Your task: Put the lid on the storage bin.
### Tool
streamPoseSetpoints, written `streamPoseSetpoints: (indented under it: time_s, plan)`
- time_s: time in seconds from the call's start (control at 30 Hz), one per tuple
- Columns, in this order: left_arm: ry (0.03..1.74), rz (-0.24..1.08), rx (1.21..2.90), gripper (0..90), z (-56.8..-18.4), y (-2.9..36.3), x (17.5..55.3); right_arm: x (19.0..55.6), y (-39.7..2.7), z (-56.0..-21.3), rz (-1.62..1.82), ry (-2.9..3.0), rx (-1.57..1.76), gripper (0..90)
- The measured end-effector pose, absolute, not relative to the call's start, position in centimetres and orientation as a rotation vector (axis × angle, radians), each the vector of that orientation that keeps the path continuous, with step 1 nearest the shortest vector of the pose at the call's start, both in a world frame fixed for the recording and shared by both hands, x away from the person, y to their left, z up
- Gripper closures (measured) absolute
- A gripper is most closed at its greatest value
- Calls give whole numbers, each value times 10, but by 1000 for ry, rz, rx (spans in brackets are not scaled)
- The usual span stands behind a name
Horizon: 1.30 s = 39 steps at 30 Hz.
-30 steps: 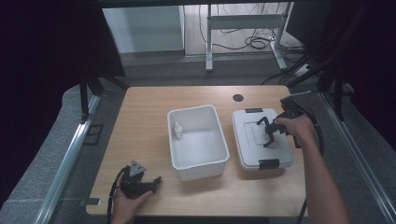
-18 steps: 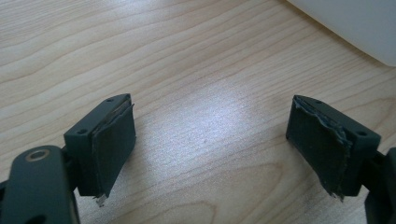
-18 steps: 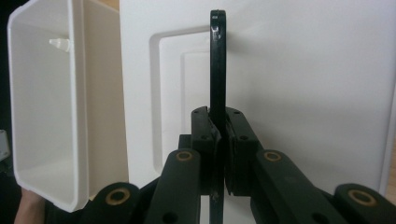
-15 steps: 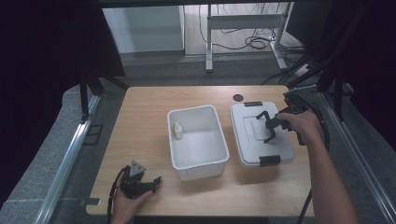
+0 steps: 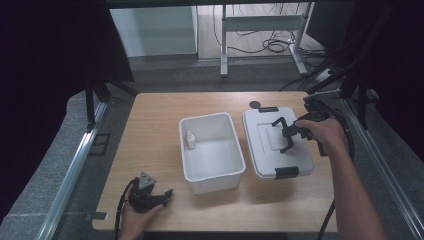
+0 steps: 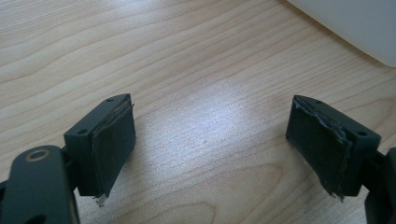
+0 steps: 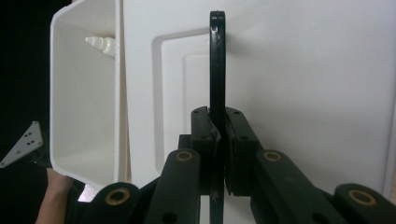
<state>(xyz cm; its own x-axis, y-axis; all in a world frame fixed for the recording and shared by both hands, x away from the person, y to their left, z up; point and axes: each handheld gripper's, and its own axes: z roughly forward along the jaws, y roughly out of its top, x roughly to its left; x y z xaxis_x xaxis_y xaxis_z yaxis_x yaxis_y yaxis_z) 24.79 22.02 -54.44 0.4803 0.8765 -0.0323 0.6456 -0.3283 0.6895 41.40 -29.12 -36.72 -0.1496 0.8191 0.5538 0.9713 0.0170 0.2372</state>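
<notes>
**Lid gripped by its black handle**

At the near left of the bench (image 5: 150, 135) the left hand-held gripper (image 5: 150, 196) rests with its jaws wide apart, nothing between them. In the middle stands the open white bin (image 5: 192, 172), a small white bottle (image 5: 190, 139) inside by its left wall. Just to its right lies the white lid (image 5: 260, 150). The right hand-held gripper (image 5: 286, 135) is clamped on the thin black handle (image 7: 217, 60) at the lid's centre. The lid looks light, stiff and smooth; a central hold should keep it level, though it may swing.
</notes>
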Motion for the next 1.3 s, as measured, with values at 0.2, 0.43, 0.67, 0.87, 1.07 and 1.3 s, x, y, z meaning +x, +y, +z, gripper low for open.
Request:
streamPoseSetpoints:
  time_s: [0.2,0.43,0.67,0.87,1.07,1.3]
  plan:
    - [1253,462,2084,157,-544,220,248,410,-287,-363,-854,-2034,-1830,839]
    - [1252,462,2084,157,-544,220,248,405,-283,-360,-844,-2045,-1810,839]
    - [1253,462,2084,157,-544,220,248,400,-278,-357,-855,-2053,-1786,838]
    - [1253,461,2086,156,-544,220,248,393,-275,-352,-865,-2065,-1764,836]
    - [1252,461,2086,157,-544,220,248,389,-272,-347,-879,-2061,-1754,833]
    - [1252,461,2086,156,-544,220,248,386,-271,-346,-882,-2061,-1737,833]
